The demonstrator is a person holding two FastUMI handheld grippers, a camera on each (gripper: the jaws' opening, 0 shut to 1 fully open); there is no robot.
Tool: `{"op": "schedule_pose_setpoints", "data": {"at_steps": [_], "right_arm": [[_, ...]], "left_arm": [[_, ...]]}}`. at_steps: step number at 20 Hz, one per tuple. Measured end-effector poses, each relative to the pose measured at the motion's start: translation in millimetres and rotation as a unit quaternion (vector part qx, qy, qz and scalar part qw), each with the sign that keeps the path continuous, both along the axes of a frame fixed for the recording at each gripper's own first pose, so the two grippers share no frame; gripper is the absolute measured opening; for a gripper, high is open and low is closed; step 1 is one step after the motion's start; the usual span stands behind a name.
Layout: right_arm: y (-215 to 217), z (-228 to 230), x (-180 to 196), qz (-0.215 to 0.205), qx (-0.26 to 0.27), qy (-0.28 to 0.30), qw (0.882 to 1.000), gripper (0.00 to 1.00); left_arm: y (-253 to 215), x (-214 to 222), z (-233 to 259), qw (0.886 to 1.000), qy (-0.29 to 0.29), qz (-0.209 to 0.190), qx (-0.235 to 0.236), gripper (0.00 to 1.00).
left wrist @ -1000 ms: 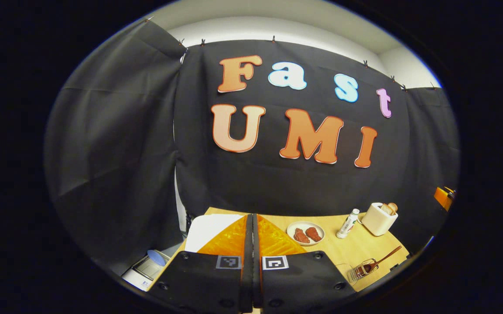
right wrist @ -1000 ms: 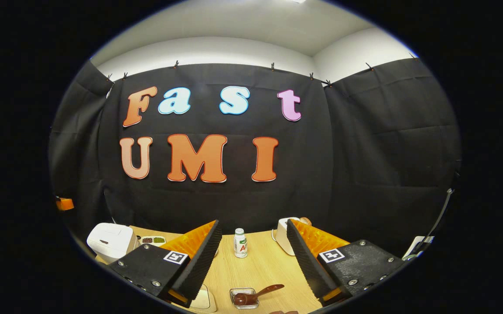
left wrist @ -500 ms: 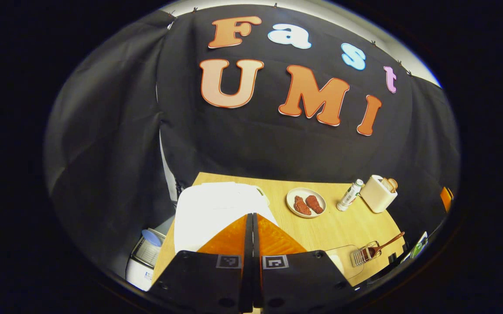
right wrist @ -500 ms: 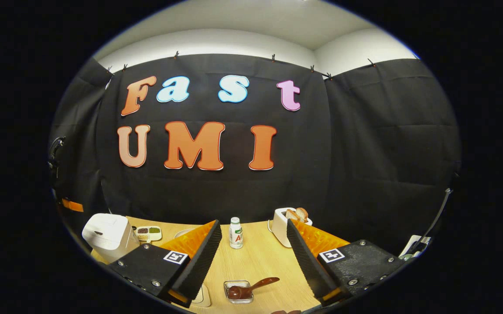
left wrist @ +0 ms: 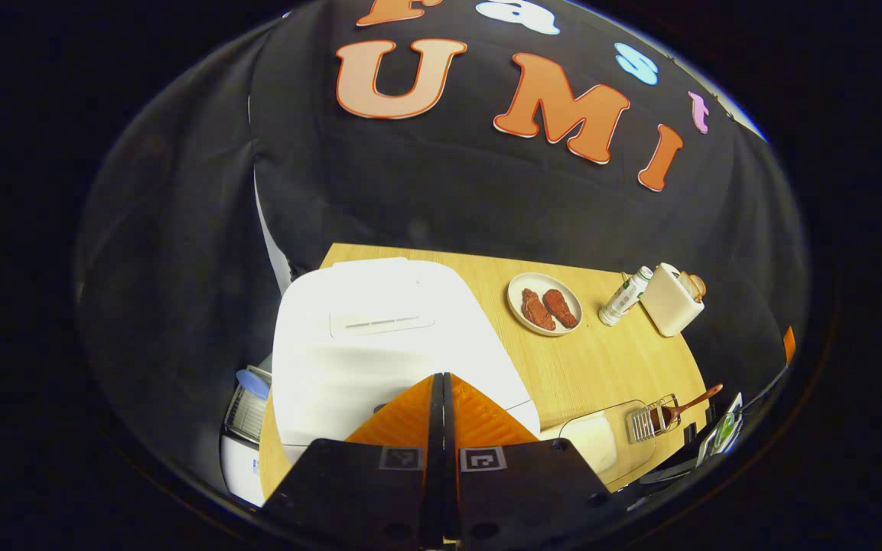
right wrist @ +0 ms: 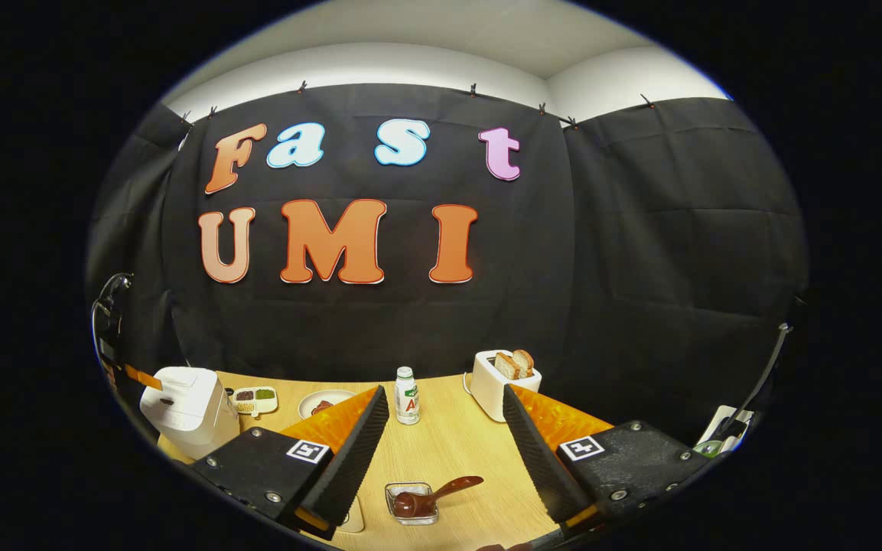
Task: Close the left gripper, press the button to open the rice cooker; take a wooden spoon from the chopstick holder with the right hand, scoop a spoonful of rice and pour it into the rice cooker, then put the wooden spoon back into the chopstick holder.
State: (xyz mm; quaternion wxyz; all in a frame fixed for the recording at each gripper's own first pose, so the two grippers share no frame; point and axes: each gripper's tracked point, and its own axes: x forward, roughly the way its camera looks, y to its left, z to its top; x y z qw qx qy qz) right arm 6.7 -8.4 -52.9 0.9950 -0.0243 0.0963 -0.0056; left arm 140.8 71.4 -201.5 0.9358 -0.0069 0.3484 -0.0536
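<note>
In the left gripper view, our left gripper (left wrist: pixel 441 383) has its two fingers pressed flat together, with nothing between them. Its tips sit just over the front of the white rice cooker (left wrist: pixel 379 337), which fills the near left part of the wooden table (left wrist: pixel 609 360). The fingers hide the cooker's front, so we cannot see the button, and we cannot tell if the tips touch the cooker. The lid is down.

In the right gripper view, our right gripper (right wrist: pixel 444 417) has its fingers wide apart and holds nothing. The wooden spoon (right wrist: pixel 433 496) lies low between them, nearer to us than the tips. It rests with its bowl in the small holder (right wrist: pixel 411 503) and its handle sticks out to the right. The rice cooker (right wrist: pixel 180 407) stands far off to the left.

Farther back on the table we see a plate of meat (left wrist: pixel 545 303), a small bottle (right wrist: pixel 408 396) and a toaster with bread (right wrist: pixel 503 373). A little tray of beans (right wrist: pixel 255 399) sits by the cooker. The bottle has a label, but it is too small for us to read.
</note>
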Motion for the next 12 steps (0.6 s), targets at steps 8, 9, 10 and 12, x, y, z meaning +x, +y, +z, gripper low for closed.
{"op": "schedule_pose_setpoints", "data": {"at_steps": [8, 9, 10, 12], "right_arm": [[0, -3, -3, -0.004, -0.002, 0.004, 1.000, 0.94], [1, -5, -4, -0.003, 0.000, 0.006, 1.000, 0.94], [2, -6, -5, -0.002, 0.001, 0.008, 1.000, 0.94], [4, -7, -5, -0.001, 0.001, 0.008, 1.000, 0.94]], "left_arm": [[14, -3, -31, 0.999, 0.031, 0.013, -0.010, 0.05], [13, -2, -33, 0.999, 0.029, 0.011, -0.014, 0.05], [13, -5, -38, 0.999, 0.044, 0.010, -0.014, 0.05], [12, -4, -39, 0.999, 0.040, 0.013, -0.019, 0.05]]}}
